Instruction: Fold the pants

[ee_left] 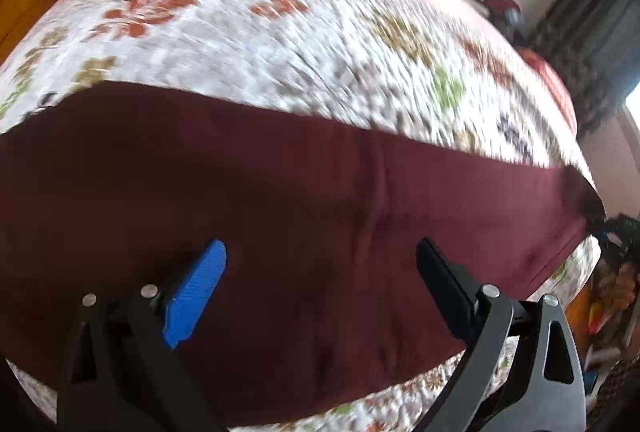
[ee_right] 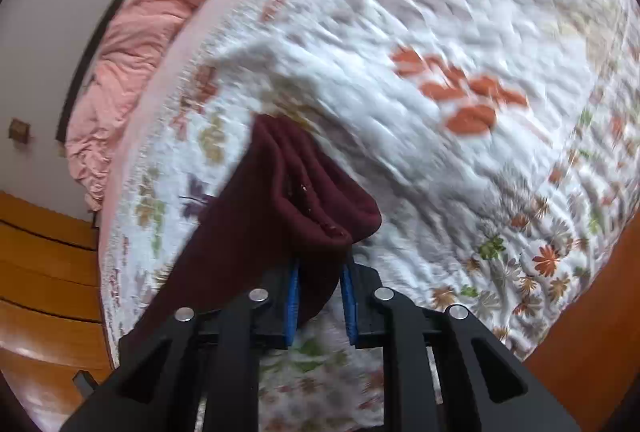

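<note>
Maroon pants (ee_right: 280,200) bunched in right gripper's (ee_right: 320,296) narrow pinch may slip free; left gripper (ee_left: 320,272) gapes wide, empty, above them.

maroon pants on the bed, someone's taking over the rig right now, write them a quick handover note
Right gripper: shut on a bunched end of the dark maroon fabric pants, lifted off the white floral quilted bedspread.
Left gripper: open, holding nothing, above the flat stretch of the pants.
Pants: laid in a long band across the bedspread, the far end raised in the right gripper.
Done: one end gripped.
Left: probably carry that end over to fold, then flatten. How many folds are already made cannot be told.
</note>
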Motion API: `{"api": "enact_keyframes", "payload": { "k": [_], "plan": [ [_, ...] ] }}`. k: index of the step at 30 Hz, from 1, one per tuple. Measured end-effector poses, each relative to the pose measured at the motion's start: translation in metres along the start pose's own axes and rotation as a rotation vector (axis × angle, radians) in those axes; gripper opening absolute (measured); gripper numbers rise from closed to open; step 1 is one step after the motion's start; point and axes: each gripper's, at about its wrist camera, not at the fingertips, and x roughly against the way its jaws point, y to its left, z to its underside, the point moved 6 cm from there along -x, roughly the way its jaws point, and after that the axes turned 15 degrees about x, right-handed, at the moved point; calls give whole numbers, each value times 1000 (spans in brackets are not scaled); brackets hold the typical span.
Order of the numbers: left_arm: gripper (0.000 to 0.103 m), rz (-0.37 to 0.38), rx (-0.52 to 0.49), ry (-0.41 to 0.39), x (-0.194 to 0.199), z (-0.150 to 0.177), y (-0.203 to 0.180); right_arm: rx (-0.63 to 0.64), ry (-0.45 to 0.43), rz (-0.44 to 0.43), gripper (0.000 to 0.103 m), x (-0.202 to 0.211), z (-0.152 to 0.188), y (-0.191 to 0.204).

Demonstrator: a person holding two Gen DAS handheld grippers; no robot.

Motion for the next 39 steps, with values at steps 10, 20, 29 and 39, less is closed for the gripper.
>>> {"api": "enact_keyframes", "payload": {
  "k": [10,20,29,39],
  "plan": [
    [96,-153,138,-113,53,-21,109,409,-162,-24,19,55,-17,169],
    [96,-157,271,-104,64,-18,171,695,-75,-111,20,22,46,307],
    [96,-131,300,-126,75,-17,179,843,91,-156,20,-35,122,367],
    [96,-128,333,-128,78,-16,191,1021,252,-134,25,-94,203,395]
  ]
}}
